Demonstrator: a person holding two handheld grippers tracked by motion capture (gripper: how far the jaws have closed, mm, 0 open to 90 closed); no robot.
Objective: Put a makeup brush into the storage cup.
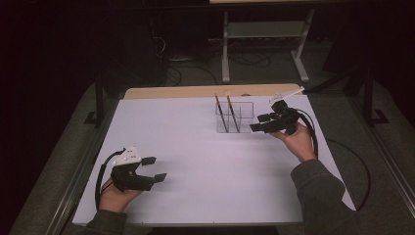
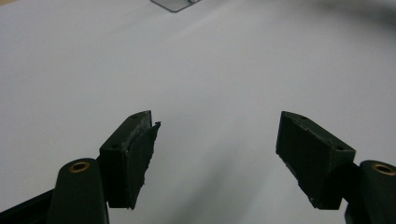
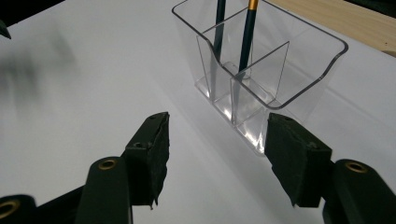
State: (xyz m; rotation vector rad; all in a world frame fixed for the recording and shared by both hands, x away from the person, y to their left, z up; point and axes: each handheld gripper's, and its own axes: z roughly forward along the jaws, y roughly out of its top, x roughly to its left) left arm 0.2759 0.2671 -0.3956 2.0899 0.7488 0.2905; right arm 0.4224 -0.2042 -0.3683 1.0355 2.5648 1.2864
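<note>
The left black two-jaw gripper (image 1: 152, 169), held in the person's left hand (image 1: 113, 197) at the near left of the table, has its jaws spread wide with nothing between them; its own view shows both dark pads (image 2: 139, 154) above bare white surface. The right black two-jaw gripper (image 1: 259, 123), held in the person's right hand (image 1: 297, 140) at the far right, is likewise spread wide and empty, its jaws pointing left toward the clear plastic divided pencil holder (image 1: 235, 117) just beside it. In the right gripper view the holder (image 3: 308, 60) stands upright beyond the pads (image 3: 154, 154), the right-hand jaw close to its near corner; whether they touch cannot be told. Inner walls split the holder into compartments. Two dark pencils with orange-banded tops (image 1: 219, 112) stand leaning inside it, at its left end in the high view; in the right gripper view they (image 3: 246, 37) occupy the far compartments. The holder rests on the white table top (image 1: 195, 161), near its far edge, where a strip of pale wood (image 1: 195, 91) shows. The two grippers are well apart.
</note>
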